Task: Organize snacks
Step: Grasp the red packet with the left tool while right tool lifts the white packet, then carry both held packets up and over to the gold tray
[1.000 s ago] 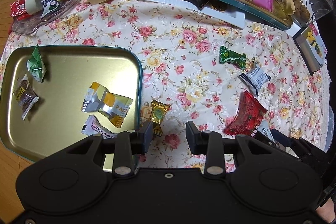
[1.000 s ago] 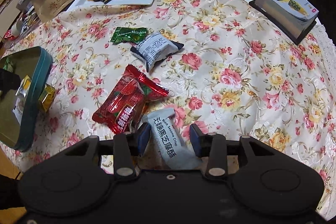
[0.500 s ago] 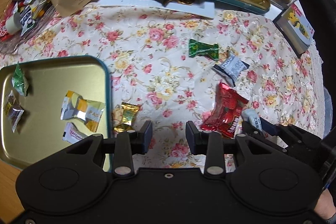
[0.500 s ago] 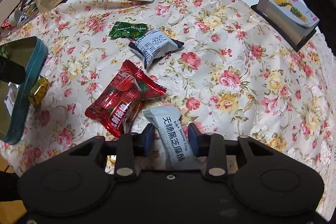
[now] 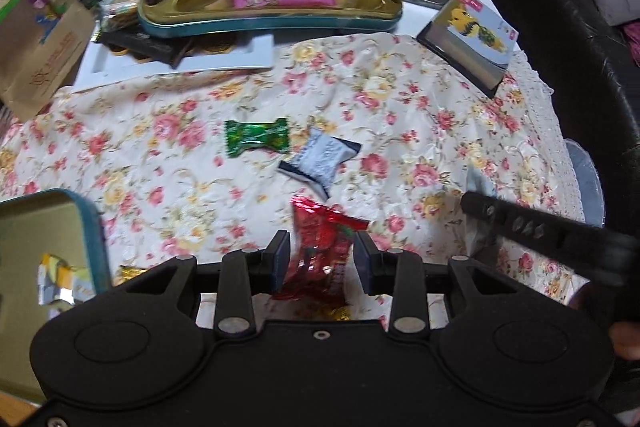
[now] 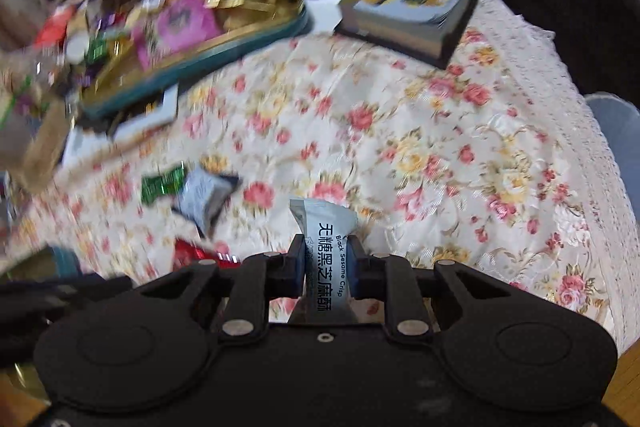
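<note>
Our left gripper (image 5: 320, 259) stands open astride one red packet (image 5: 324, 247) on the floral cloth (image 5: 400, 99). Our right gripper (image 6: 325, 265) pinches one grey packet (image 6: 326, 239) reading "Black Sesame Crisp", lifted above the cloth.

**Snacks spread across the table**

A foil snack packet (image 5: 320, 259) lay between the left claw's (image 5: 320, 257) fingers. Beyond it sat a pillow packet (image 5: 320, 161), with a twist-wrapped candy (image 5: 256, 138) to its left. An open tin (image 5: 94, 227) stood at the left edge; a loaded tray (image 5: 272, 21) lay behind, a book (image 5: 472, 39) to its right.
</note>
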{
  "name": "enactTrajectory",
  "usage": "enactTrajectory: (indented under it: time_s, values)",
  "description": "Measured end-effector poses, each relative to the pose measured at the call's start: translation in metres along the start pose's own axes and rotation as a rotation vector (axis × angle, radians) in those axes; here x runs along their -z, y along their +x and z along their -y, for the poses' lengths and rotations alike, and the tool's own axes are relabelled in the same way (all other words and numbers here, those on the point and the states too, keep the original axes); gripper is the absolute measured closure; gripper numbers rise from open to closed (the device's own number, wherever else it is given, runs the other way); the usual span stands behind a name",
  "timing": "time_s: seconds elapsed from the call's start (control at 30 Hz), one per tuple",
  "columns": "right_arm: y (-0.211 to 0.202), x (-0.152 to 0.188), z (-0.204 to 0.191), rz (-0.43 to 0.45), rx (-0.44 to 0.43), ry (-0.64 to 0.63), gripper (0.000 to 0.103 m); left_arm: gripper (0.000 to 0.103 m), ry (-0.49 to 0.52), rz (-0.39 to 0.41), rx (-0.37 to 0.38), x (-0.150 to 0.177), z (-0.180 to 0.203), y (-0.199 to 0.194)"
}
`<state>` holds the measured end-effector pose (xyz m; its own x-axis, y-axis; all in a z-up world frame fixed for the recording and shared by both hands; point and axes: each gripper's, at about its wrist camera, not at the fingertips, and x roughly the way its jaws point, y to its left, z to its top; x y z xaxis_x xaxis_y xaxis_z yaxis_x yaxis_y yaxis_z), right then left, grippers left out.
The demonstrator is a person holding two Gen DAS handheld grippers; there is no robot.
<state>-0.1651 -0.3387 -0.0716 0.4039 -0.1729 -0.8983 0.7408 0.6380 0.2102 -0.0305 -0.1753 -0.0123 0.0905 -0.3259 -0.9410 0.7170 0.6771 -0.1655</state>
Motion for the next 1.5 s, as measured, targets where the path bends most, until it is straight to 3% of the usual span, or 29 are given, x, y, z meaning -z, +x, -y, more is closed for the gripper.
enactTrajectory:
  time_s: [0.27, 0.43, 0.63, 0.77, 0.9, 1.03, 1.2, 1.33, 1.5]
  values:
    - [-0.033, -0.021, 0.020, 0.101, -0.018, 0.157, 0.081, 0.058, 0.044, -0.041, -0.046, 0.001, 0.022, 0.031]
    - [-0.050, -0.025, 0.027, 0.135, -0.048, 0.187, 0.081, 0.058, 0.051, -0.050, -0.095, 0.004, 0.025, 0.047]
    - [-0.057, -0.026, 0.024, 0.144, -0.072, 0.201, 0.081, 0.058, 0.038, -0.022, -0.123, 0.001, 0.029, 0.052]
    - [-0.061, -0.027, 0.022, 0.151, -0.087, 0.201, 0.081, 0.058, 0.037, -0.012, -0.095, -0.001, 0.027, 0.046]
    - [-0.063, -0.026, 0.022, 0.159, -0.087, 0.197, 0.081, 0.058, 0.023, 0.021, -0.144, -0.002, 0.019, 0.043]
    - [-0.058, -0.025, 0.024, 0.130, -0.104, 0.215, 0.081, 0.058, 0.023, -0.015, -0.126, -0.001, 0.019, 0.052]
    - [-0.060, -0.025, 0.025, 0.133, -0.114, 0.222, 0.081, 0.056, 0.067, 0.005, -0.158, 0.003, 0.029, 0.054]
    - [-0.063, -0.026, 0.027, 0.131, -0.125, 0.230, 0.081, 0.056, 0.043, 0.024, -0.087, 0.001, 0.024, 0.046]
    - [-0.063, -0.026, 0.028, 0.124, -0.136, 0.234, 0.081, 0.056, 0.105, 0.004, -0.116, 0.004, 0.025, 0.051]
